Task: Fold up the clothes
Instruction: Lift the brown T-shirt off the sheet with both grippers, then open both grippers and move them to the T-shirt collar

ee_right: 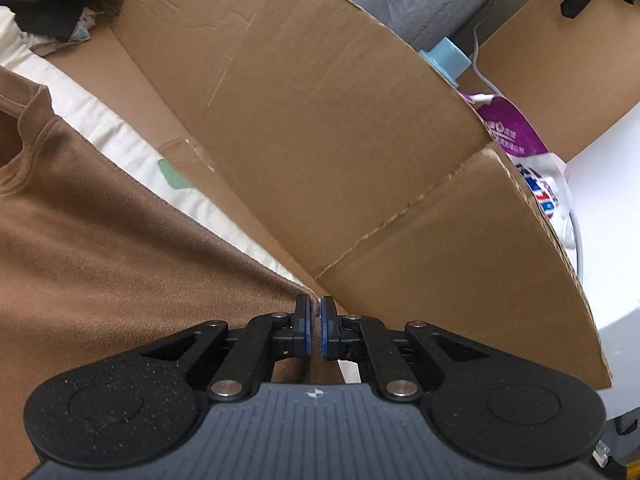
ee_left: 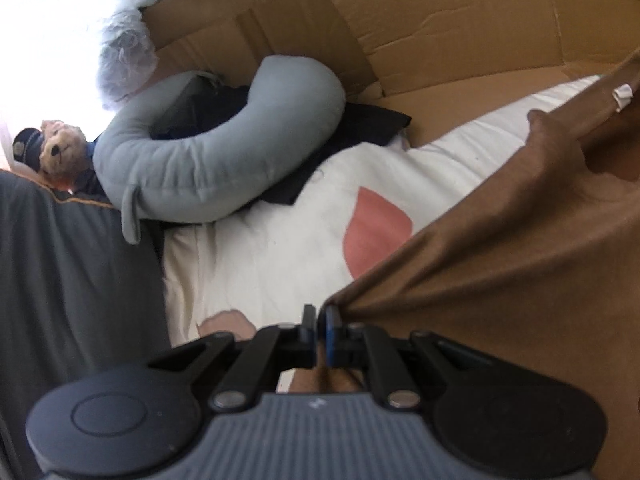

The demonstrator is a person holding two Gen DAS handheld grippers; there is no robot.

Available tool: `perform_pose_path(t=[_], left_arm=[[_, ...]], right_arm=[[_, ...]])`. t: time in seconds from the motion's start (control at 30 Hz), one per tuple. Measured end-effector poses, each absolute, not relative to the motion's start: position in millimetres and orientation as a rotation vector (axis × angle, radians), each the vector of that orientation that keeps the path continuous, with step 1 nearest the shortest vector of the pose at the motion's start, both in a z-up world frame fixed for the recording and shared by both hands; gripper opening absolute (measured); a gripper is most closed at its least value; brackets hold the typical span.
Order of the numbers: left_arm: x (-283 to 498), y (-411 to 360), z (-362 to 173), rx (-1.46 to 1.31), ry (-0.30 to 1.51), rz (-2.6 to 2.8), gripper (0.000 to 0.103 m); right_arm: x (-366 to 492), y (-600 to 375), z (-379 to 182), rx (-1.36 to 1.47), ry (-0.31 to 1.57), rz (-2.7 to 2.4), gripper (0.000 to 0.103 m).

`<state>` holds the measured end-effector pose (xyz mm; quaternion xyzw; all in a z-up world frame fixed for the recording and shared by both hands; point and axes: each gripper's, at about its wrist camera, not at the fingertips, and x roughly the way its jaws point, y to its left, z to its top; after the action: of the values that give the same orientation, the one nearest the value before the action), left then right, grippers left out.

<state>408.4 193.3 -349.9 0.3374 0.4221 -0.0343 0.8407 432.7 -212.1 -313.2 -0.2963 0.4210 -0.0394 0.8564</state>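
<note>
Grey pillow (ee_left: pixel 208 152) w/ teddy (ee_left: pixel 60 152), cardboard wall (ee_right: pixel 340 140) beside brown shirt (ee_right: pixel 120 240)

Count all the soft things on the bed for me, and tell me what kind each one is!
Brown shirt: 1
Grey curved pillow: 1
Teddy bear: 1
Dark folded clothes: 1 pile
Total: 4
</note>
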Motion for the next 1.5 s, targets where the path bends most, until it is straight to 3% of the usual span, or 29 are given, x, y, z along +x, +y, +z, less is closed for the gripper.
perform_pose_path(t=[0.43,0.53,0.6,0.63,0.7,0.73,0.77,1.1,1.27,1.5], left_arm=[[443,191,-382,0.700,0.969,-0.040,0.004],[449,188,-400,0.710,1.011,-0.051,0.009],[450,185,-408,0.734,1.010,-0.053,0.011],[449,185,-407,0.723,1.007,-0.060,0.011],[447,187,-398,0.671,1.010,-0.102,0.022],[445,188,-393,0.644,1.010,-0.134,0.035],[442,188,-387,0.629,1.002,-0.164,0.041],[442,142,-364,0.634,0.940,-0.281,0.037],[456,124,-374,0.629,0.939,-0.277,0.026],[480,109,-391,0.608,0.964,-0.262,0.025]], right_arm=[[485,-196,-341,-0.615,0.957,-0.121,0.003],[494,-199,-358,-0.595,0.998,-0.132,0.004],[499,-201,-371,-0.574,1.037,-0.125,0.007],[500,-202,-376,-0.574,1.053,-0.115,0.014],[498,-202,-380,-0.584,1.056,-0.095,0.020],[496,-201,-379,-0.590,1.046,-0.084,0.027],[494,-202,-374,-0.576,1.034,-0.063,0.035],[491,-181,-332,-0.402,0.960,0.166,0.038],[507,-161,-328,-0.339,0.964,0.201,0.038],[528,-144,-344,-0.239,1.016,0.218,0.038]])
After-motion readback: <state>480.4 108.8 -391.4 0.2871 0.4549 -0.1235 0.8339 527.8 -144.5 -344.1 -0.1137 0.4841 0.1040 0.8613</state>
